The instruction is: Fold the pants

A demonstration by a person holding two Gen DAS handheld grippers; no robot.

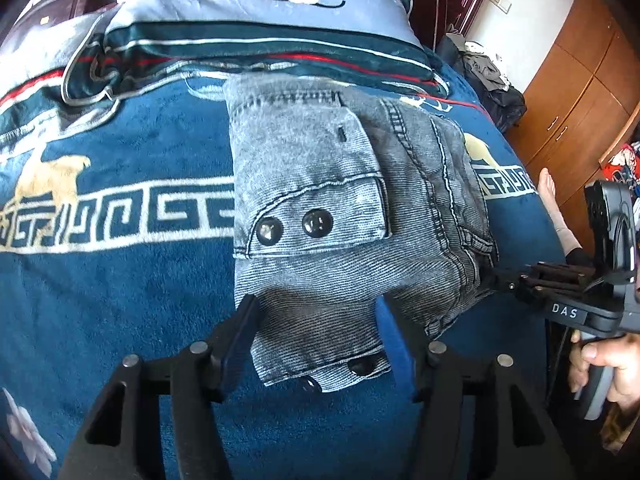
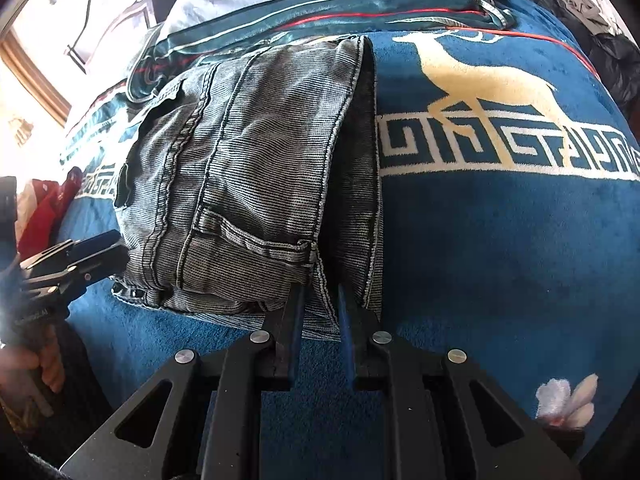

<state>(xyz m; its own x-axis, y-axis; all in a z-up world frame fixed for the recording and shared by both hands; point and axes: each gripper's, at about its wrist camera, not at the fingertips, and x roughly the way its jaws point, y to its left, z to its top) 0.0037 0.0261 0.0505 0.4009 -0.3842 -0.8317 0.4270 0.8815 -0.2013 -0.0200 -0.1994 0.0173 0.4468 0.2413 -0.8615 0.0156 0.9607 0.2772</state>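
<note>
Your folded grey washed-denim pants (image 1: 344, 208) lie on the blue patterned fleece blanket (image 1: 120, 288) covering the bed. Your left gripper (image 1: 316, 320) has its jaws standing wide apart astride the near hem, not pressing it. Your right gripper (image 2: 320, 304) has its jaws nearly closed, pinching the pants' near right edge.

A home bedroom: a bed with a blue patterned blanket (image 1: 120, 280), a pillow (image 1: 256, 20), and wooden wardrobe doors (image 1: 576, 92).
</note>
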